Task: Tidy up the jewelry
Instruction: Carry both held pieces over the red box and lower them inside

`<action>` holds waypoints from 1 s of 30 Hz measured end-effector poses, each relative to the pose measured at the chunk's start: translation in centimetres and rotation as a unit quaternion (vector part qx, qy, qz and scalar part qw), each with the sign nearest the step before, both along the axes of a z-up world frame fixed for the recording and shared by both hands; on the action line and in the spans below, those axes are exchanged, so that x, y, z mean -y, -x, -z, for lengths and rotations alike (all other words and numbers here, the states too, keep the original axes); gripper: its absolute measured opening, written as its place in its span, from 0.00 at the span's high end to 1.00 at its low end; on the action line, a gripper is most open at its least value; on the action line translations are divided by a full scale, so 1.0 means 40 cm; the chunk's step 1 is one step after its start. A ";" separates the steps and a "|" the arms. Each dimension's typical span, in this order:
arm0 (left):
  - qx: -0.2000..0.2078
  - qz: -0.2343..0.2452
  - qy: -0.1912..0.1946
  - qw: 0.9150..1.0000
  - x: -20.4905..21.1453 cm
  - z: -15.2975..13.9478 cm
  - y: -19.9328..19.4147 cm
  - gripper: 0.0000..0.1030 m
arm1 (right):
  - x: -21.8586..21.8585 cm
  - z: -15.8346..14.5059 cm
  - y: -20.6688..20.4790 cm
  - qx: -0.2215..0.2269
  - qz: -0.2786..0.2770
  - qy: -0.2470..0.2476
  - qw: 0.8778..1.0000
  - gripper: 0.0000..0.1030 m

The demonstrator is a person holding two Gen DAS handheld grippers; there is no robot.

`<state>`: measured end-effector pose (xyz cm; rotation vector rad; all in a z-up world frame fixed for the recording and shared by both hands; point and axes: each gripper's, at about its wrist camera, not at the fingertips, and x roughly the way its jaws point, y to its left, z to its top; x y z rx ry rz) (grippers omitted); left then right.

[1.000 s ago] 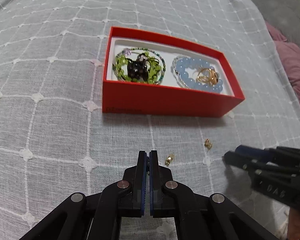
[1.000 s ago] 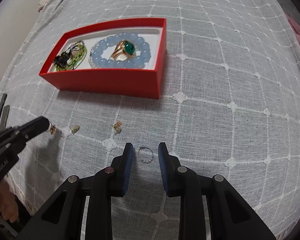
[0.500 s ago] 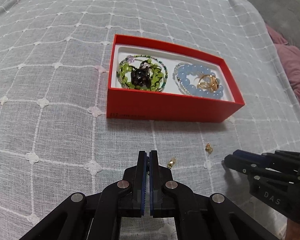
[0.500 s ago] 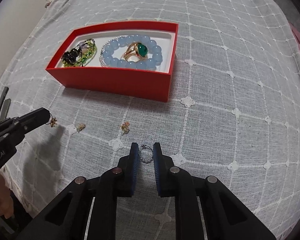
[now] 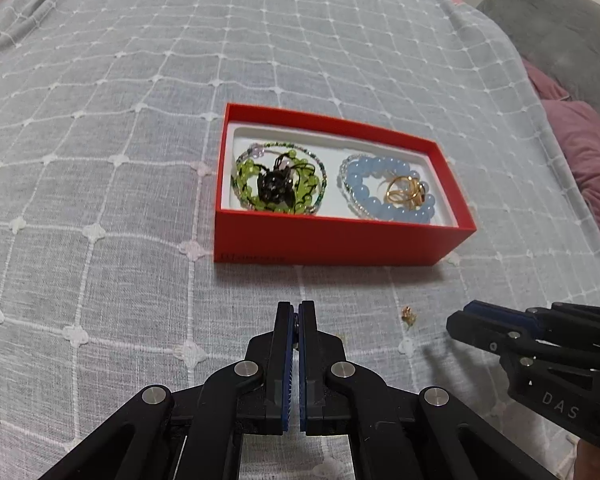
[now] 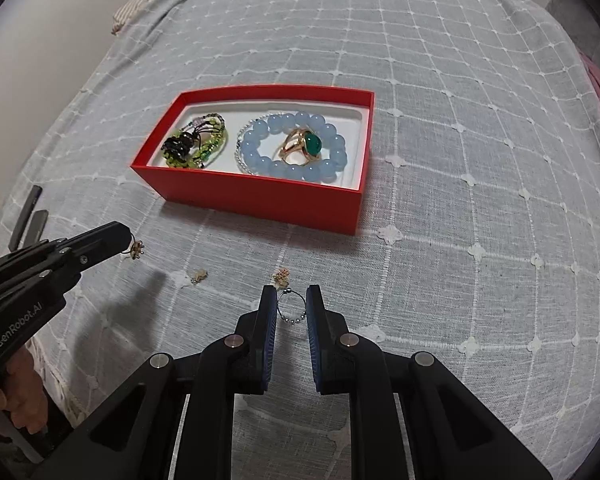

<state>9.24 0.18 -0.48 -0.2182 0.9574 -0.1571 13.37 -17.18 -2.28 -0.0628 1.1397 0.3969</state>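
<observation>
Right gripper (image 6: 291,307): jaws nearly together, pinching a small silver beaded ring (image 6: 291,306) between the pads; the ring stands upright above the grey checked bedspread (image 6: 460,240).
Left gripper (image 5: 296,314): jaws fully closed; in the right wrist view a small gold earring (image 6: 137,249) hangs at its tip, seemingly clamped there.
Loose pieces: a gold earring (image 6: 281,277) lies on the cloth just beyond the right gripper's tips, at 11 o'clock from them; another (image 6: 199,275) lies farther left, at 9 o'clock.
Red box (image 6: 260,196): open, at 12 o'clock from both grippers, well apart from them.
Box contents: a green beaded bracelet with a dark charm (image 6: 194,145) at the left; a blue bead bracelet (image 6: 268,131) at the right, with a gold ring with a green stone (image 6: 303,146) inside its loop.
Writing: "GenRobot.AI" on the left gripper's body in the right wrist view; "DAS" on the right gripper's body in the left wrist view.
</observation>
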 end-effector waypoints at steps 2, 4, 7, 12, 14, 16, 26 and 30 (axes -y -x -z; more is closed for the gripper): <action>0.004 -0.001 0.000 1.000 -0.001 -0.005 -0.001 1.00 | 0.000 -0.006 0.010 0.001 0.000 -0.009 1.000 0.85; 0.006 -0.001 0.002 1.000 -0.003 -0.009 -0.003 1.00 | 0.000 -0.017 0.017 0.006 -0.001 -0.017 1.000 0.85; 0.010 0.003 0.007 1.000 0.001 -0.018 -0.006 1.00 | 0.004 -0.031 0.021 0.015 0.003 -0.024 1.000 0.85; 0.020 0.005 0.015 1.000 0.006 -0.035 -0.014 1.00 | 0.010 -0.052 0.021 0.032 0.010 -0.042 0.999 0.85; 0.024 0.006 0.017 1.000 0.006 -0.039 -0.021 1.00 | 0.014 -0.063 0.022 0.038 0.012 -0.050 0.998 0.85; 0.028 0.006 0.023 0.999 0.003 -0.043 -0.030 1.00 | 0.019 -0.072 0.022 0.044 0.015 -0.057 0.997 0.85; 0.056 0.008 0.032 0.998 0.004 -0.071 -0.075 1.00 | 0.034 -0.091 -0.003 0.054 0.033 -0.082 0.995 0.85; 0.058 0.012 0.027 0.998 0.017 -0.068 -0.091 1.00 | 0.036 -0.094 -0.020 0.058 0.041 -0.087 0.994 0.85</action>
